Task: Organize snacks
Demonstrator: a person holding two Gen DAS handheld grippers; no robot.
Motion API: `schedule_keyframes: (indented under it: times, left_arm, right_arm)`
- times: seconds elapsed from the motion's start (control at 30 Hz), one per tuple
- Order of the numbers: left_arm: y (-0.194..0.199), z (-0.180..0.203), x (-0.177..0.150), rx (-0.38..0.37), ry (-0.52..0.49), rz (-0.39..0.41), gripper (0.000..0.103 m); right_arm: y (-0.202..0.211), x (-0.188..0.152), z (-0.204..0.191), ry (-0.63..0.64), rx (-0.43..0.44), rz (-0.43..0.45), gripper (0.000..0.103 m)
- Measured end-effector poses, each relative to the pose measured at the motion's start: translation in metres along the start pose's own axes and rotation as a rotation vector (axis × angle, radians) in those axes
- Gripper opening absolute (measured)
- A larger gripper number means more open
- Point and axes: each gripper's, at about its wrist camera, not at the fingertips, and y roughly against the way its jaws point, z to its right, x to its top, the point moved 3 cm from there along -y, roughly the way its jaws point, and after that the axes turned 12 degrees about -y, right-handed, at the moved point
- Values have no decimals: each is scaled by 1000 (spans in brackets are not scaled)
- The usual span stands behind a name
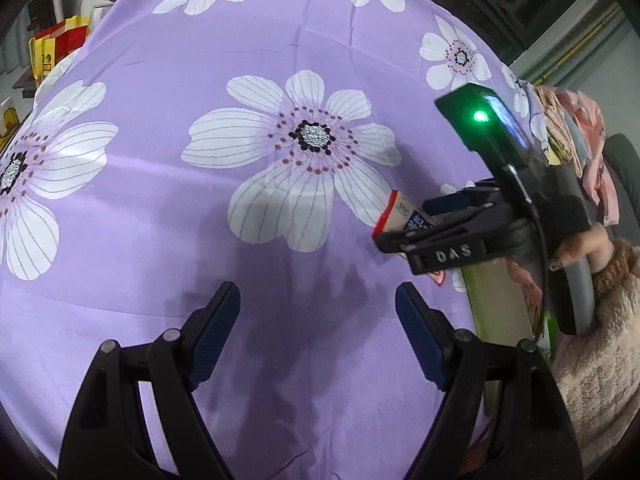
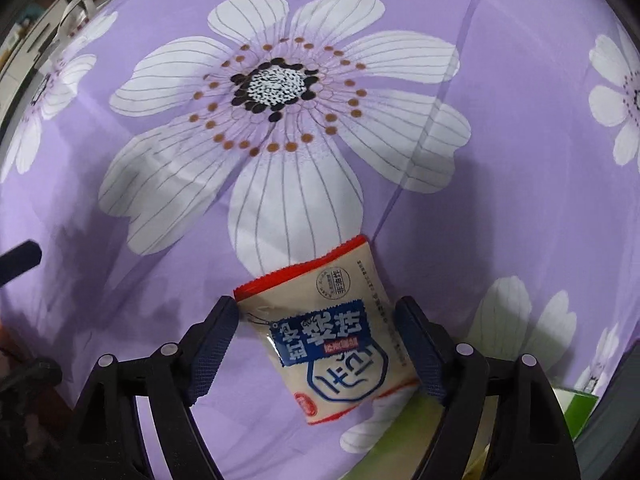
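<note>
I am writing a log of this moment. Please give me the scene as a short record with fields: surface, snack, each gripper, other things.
surface: purple cloth with white flowers
snack: one packet, beige with red edges and a blue label, lying on the cloth
right gripper: open, one finger on each side of the packet; left pad at its corner, grip not clear
left gripper: open, nothing between its fingers
other: green box under the person's sleeve

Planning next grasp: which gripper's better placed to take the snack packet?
Right. The right gripper already straddles the snack packet on the purple cloth; the left gripper is open over bare cloth.
</note>
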Motion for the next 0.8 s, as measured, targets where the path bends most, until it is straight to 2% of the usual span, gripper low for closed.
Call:
schedule_keyframes:
  times: [0.2, 0.4, 0.57, 0.7, 0.8]
  left_arm:
    - [-2, 4, -2, 9, -12, -5, 80]
    - [-2, -1, -4, 49, 8, -14, 80]
    - [3, -8, -5, 69, 33, -15, 80]
    - [8, -11, -5, 83, 39, -5, 80]
    - [4, -11, -7, 83, 39, -19, 80]
  right_arm:
    - [-8, -4, 3, -75, 53, -16, 79]
    - [0, -26, 5, -277, 198, -56, 75]
    - [11, -50, -8, -440, 404, -61, 75]
    - [11, -71, -7, -579, 493, 4, 75]
    - [20, -82, -1, -600, 493, 101, 76]
